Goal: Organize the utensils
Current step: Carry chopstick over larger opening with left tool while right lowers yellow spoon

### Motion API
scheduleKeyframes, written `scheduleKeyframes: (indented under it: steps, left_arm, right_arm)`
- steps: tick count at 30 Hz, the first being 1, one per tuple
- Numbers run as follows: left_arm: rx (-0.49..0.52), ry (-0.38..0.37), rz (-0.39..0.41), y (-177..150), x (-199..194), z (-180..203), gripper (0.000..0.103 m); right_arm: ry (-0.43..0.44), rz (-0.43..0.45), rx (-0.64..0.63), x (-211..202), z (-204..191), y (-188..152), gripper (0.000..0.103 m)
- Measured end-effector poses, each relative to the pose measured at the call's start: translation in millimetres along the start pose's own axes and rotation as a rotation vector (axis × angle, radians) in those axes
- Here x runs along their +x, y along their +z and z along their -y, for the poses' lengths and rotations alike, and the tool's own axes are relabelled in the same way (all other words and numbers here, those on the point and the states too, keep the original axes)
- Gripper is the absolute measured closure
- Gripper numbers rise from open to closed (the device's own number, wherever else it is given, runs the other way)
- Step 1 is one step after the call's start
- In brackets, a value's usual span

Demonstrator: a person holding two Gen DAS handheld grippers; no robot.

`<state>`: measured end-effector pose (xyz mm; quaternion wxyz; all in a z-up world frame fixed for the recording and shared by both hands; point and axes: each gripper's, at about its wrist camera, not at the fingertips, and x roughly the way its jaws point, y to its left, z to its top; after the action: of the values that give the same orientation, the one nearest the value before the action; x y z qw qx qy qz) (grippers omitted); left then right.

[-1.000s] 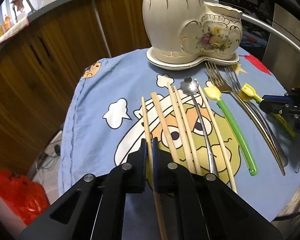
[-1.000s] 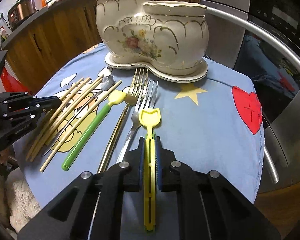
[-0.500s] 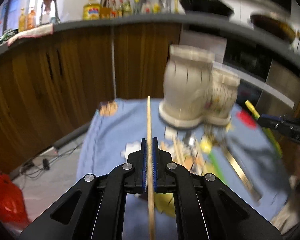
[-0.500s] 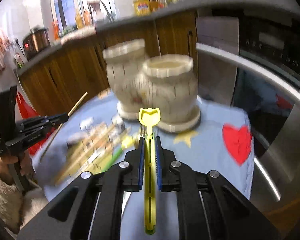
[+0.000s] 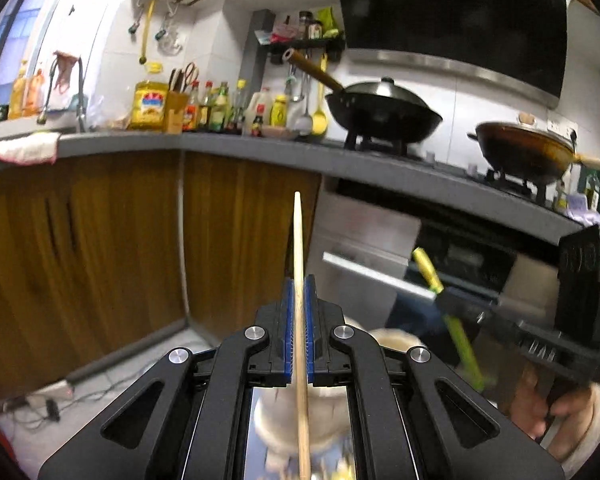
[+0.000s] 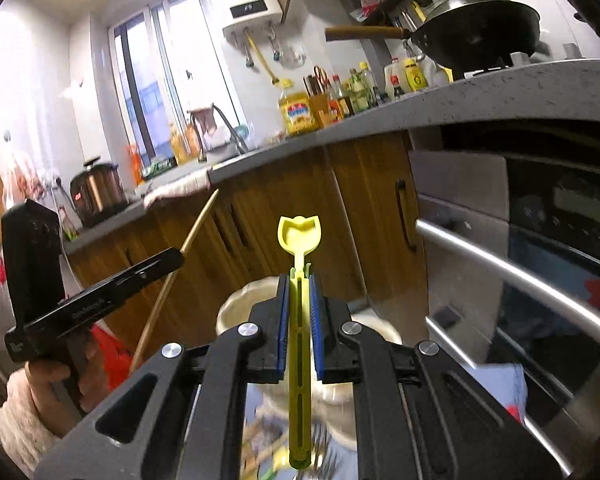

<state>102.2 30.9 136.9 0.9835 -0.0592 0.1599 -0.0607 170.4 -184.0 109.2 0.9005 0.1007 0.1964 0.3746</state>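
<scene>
My left gripper (image 5: 299, 282) is shut on a wooden chopstick (image 5: 297, 236), which sticks up and forward past the pads. My right gripper (image 6: 299, 280) is shut on a yellow plastic spoon (image 6: 299, 232), bowl end forward. Both are held in the air above the cream ceramic holder (image 6: 236, 312), seen blurred below the fingers. In the right wrist view the left gripper (image 6: 176, 257) appears at the left with its chopstick (image 6: 200, 216). The left wrist view shows the right gripper (image 5: 440, 295) at the right with the yellow spoon (image 5: 428, 270). Blurred utensils (image 6: 268, 454) lie on the blue cloth below.
Brown cabinets (image 5: 100, 248) and a grey counter (image 5: 260, 148) with bottles stand ahead. An oven with a steel handle (image 6: 520, 276) is at the right. Two woks (image 5: 380, 108) sit on the stove. A person's hand (image 6: 88, 364) grips the left tool.
Both grippers rose from the table and tilted up, lifting the chopstick and the yellow spoon. The cloth and remaining utensils dropped to the bottom of both views.
</scene>
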Motion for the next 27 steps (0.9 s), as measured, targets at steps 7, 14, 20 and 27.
scheduleKeyframes:
  steps: [7,14,20,27]
  left_arm:
    - [0.007,0.051,0.065,22.3,55.5,11.6,0.098]
    - [-0.003,0.06,0.068,15.0,70.0,8.0,0.098]
    - [-0.009,0.045,0.063,-7.7,52.7,5.9,0.098]
    - [0.018,0.081,0.027,-31.3,38.5,9.3,0.098]
  right_arm:
    - [-0.047,0.022,0.11,42.4,28.1,-1.7,0.093]
    - [-0.074,0.035,0.111,52.1,38.1,-12.1,0.093]
    - [-0.095,0.054,0.095,56.2,38.8,-19.0,0.093]
    - [-0.134,0.034,-0.004,48.5,27.0,-30.6,0.093]
